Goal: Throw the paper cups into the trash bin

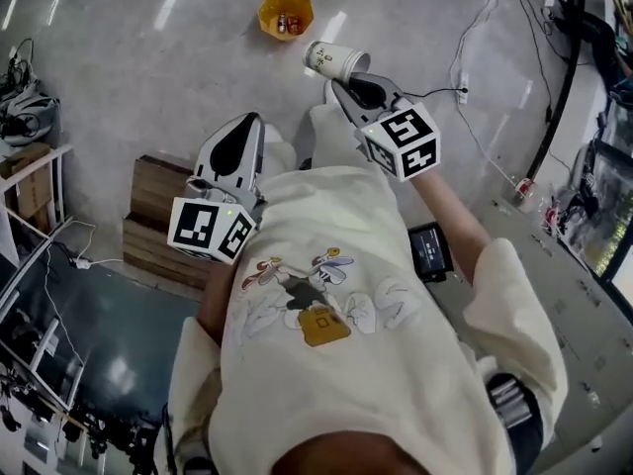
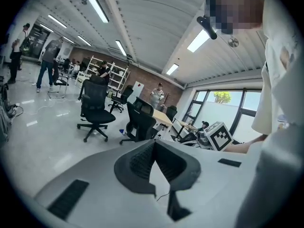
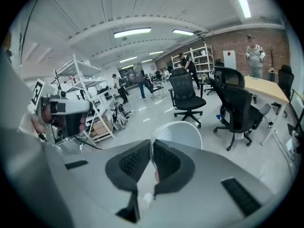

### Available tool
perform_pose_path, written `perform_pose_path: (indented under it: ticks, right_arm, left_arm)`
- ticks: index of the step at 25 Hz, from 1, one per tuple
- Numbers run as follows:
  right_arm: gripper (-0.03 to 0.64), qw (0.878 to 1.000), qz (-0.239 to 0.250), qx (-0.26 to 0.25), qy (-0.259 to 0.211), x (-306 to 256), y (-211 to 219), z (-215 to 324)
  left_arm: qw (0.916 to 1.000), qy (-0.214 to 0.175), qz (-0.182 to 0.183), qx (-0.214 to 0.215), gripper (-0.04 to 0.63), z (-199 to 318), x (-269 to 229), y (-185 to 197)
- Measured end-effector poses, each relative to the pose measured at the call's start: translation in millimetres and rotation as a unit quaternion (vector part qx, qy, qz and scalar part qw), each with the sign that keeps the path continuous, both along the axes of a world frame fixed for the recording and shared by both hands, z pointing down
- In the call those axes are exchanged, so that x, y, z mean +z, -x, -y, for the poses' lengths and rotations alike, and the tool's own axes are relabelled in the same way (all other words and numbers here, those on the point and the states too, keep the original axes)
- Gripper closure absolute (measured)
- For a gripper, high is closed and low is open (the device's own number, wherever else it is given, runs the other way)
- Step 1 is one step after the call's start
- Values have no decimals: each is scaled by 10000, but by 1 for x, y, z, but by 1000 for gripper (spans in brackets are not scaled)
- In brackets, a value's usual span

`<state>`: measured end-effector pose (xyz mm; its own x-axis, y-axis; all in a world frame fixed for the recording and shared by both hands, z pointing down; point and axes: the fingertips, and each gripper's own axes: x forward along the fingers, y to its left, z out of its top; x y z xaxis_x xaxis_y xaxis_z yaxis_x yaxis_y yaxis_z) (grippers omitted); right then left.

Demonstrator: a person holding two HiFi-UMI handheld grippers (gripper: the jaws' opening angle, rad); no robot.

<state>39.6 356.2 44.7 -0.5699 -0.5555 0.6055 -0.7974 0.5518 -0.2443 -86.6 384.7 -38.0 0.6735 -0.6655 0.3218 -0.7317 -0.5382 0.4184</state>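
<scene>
A white paper cup (image 1: pixel 334 59) with a printed side lies sideways in the air above the grey floor, held by its rim in my right gripper (image 1: pixel 343 83). In the right gripper view the cup's rim (image 3: pixel 176 133) is pinched between the dark pads of the right gripper (image 3: pixel 152 148). An orange bin (image 1: pixel 285 15) stands on the floor just beyond and left of the cup, with small items inside. My left gripper (image 1: pixel 247 125) is raised at the left, shut with nothing in it. In its own view, the left gripper (image 2: pixel 154 145) has its pads meeting at the tip.
A wooden crate (image 1: pixel 156 221) sits on the floor under my left arm. Cables (image 1: pixel 475 117) run across the floor at the right, and a small screen device (image 1: pixel 430 250) lies there. Black office chairs (image 3: pixel 187 96) and shelving (image 3: pixel 83 99) stand around; people are far off.
</scene>
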Motion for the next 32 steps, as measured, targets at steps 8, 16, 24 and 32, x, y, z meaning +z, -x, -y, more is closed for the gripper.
perform_pose_path:
  ticks: [8, 16, 24, 32]
  right_arm:
    - [591, 9968, 269, 708, -245, -35, 29, -31]
    - [591, 9952, 241, 908, -261, -48, 27, -25]
    - [591, 9953, 421, 870, -111, -38, -9, 47]
    - [591, 9988, 400, 285, -46, -22, -64, 153]
  left_arm:
    - [9993, -189, -244, 196, 589, -25, -8, 48]
    - [9990, -128, -278, 338, 589, 0, -10, 47]
    - [9995, -75, -96, 298, 589, 73, -8, 10]
    - [9996, 47, 262, -10, 590, 175, -12, -47]
